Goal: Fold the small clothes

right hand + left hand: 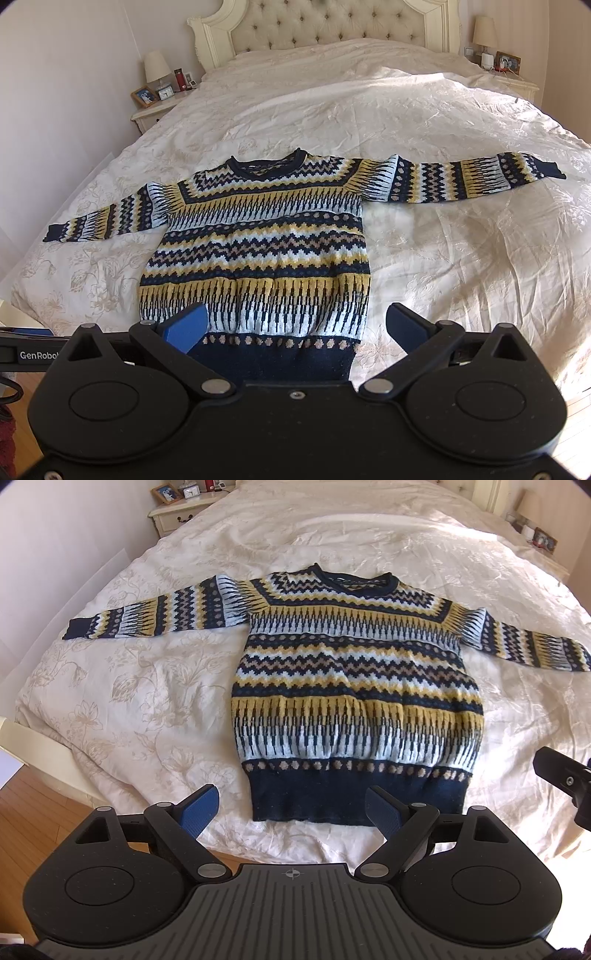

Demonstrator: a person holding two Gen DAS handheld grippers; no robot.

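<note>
While both of my tools hang over the foot of the bed, I see my left gripper (291, 812) with its blue pads spread wide and nothing between them, its opening facing the navy hem of the sweater (354, 686). My right gripper (295, 325) is likewise spread and empty; its left pad overlaps the lower left of the garment in my view, though I cannot tell whether it touches the knit. At the right edge of the left wrist view a black piece of the right tool shows, just beside the sweater's lower right corner. The sweater lies flat and face up on the cream floral bedspread (129, 701), hem toward me and round navy collar away, patterned in bands of navy, mustard, pale blue and tan zigzags. Both sleeves are stretched straight out to the sides, cuffs well apart from the body, and nothing is folded yet. A strip of wooden floor (33, 819) shows below the bed's near left corner. Farther back, past the rumpled cover, stands a tufted cream headboard (332, 26). To its left a nightstand (155, 110) holds a lamp, a framed photo, a small clock and a red bottle; to its right a second nightstand (517, 83) carries another lamp and a frame.
</note>
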